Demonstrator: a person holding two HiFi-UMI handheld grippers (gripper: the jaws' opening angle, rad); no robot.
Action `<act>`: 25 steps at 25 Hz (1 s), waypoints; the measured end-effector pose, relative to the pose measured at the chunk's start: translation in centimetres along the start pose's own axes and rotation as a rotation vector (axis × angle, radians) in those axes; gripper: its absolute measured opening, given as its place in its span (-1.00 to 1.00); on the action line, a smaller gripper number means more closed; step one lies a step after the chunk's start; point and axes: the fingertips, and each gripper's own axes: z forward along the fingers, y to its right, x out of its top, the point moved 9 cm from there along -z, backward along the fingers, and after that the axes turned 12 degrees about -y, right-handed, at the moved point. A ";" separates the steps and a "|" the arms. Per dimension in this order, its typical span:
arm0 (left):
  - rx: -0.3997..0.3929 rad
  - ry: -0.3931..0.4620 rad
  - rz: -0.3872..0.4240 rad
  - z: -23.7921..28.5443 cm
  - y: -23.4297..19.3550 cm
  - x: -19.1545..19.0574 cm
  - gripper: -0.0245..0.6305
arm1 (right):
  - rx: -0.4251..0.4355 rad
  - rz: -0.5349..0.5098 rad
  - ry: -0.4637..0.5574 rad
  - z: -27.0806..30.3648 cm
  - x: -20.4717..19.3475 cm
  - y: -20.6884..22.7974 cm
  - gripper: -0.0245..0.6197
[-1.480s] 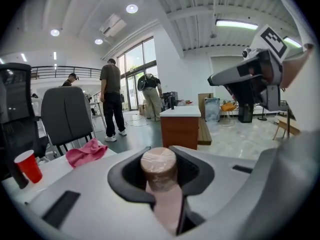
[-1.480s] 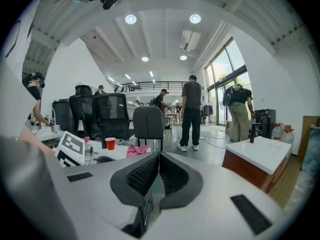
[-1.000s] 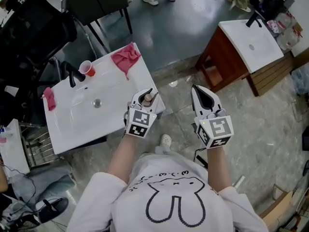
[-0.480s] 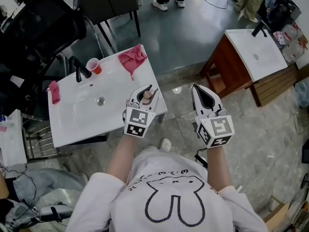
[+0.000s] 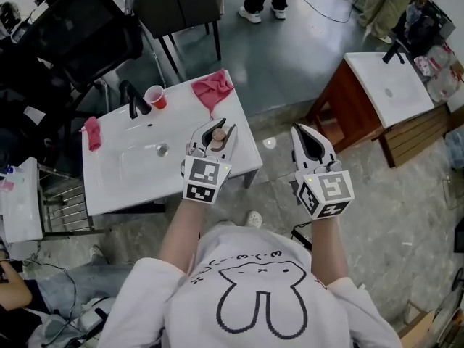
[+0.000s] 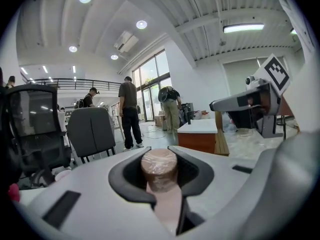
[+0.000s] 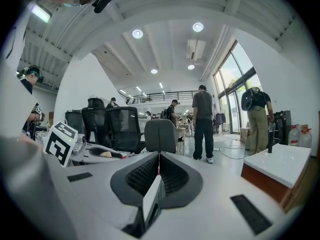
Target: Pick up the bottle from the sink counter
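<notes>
**Head view: bottle (image 6: 159, 170) clamped in the left gripper (image 5: 217, 138) at the sink counter's (image 5: 109, 187) corner**

Largest in the head view is the white sink counter, left of centre, with a shallow basin sunk into its top. A second white sink counter (image 5: 388, 85) on a brown wooden cabinet stands well apart at the upper right. A black office chair (image 5: 80, 35) and a grey chair (image 5: 181, 2) stand behind the near counter, and two people's legs show at the top edge.

The person holds both grippers out in front, side by side and apart. The left gripper shows over the counter's right front corner. The right gripper (image 7: 159, 171) hangs over the grey floor, off the counter.

At the back of the counter, a black faucet (image 5: 134, 100) stands beside the basin. A pink cloth (image 5: 212, 89) lies at the back right corner, partly over the edge, and a smaller pink cloth (image 5: 92, 133) lies near the left edge. A red cup (image 5: 154, 96) stands just right of the faucet.

The bottle, pinkish with a tan cap, sits between the left jaws, which press on both sides of it just below the cap. The right jaws are together with nothing between them.
</notes>
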 end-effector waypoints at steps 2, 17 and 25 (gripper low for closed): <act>0.013 0.004 0.004 -1.0 -0.8 0.2 -0.61 | 0.003 -0.005 0.008 0.1 0.6 -0.8 -0.83; 0.154 0.064 -0.044 -8.0 -6.8 1.0 -0.60 | 0.035 -0.066 0.038 0.8 3.3 -4.6 -0.83; 0.228 0.086 -0.066 -11.2 -9.0 0.7 -0.60 | 0.043 -0.085 0.063 1.3 4.5 -5.9 -0.83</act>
